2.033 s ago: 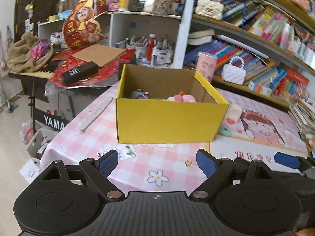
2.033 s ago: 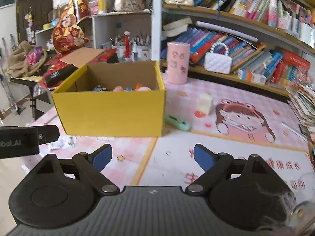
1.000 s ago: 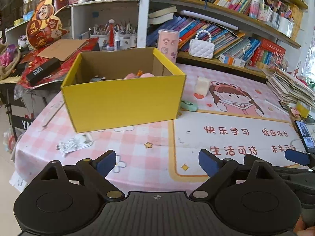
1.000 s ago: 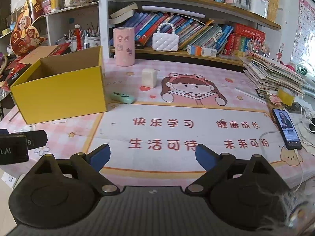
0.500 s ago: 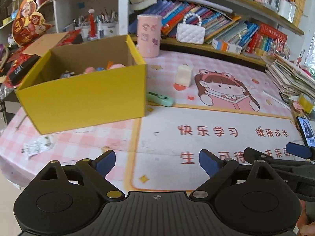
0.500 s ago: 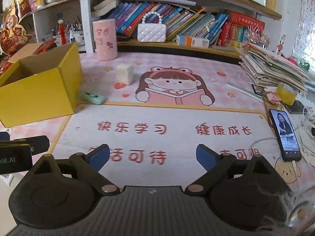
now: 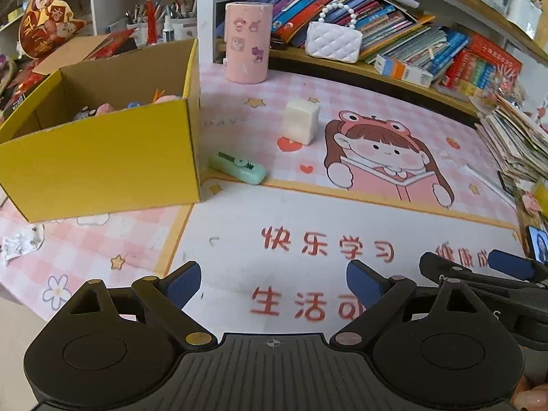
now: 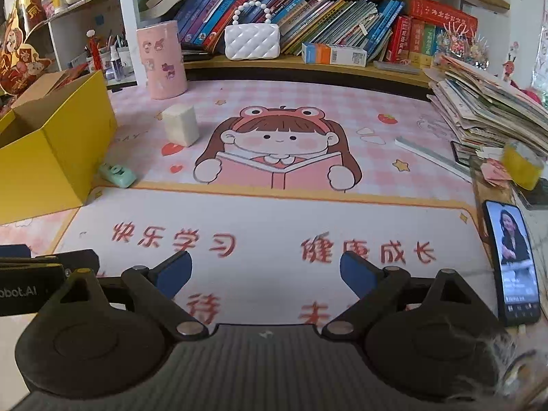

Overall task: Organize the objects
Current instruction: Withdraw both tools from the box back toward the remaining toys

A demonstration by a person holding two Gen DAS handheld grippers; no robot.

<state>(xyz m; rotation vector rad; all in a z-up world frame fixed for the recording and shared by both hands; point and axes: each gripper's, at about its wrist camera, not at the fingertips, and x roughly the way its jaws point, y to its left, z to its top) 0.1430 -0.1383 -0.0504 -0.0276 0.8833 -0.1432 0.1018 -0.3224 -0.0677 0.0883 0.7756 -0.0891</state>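
Red characters on the desk mat, a scrap of a brand name on the other gripper

Just ahead of the fingertips the desk mat point(image 8: 274, 212) carries two rows of red Chinese print: 快乐学习 ahead of the left finger and 健康成长 ahead of the right one, then a nearer row cut off by the fingers themselves, where 待 and 未 show in the right wrist view and 生活 in the left wrist view. Off to the left of the fingers, the left gripper point(image 8: 20, 291) bears white letters, "obot.AI", its start out of view. The book spines on the shelf beyond are too small to read.
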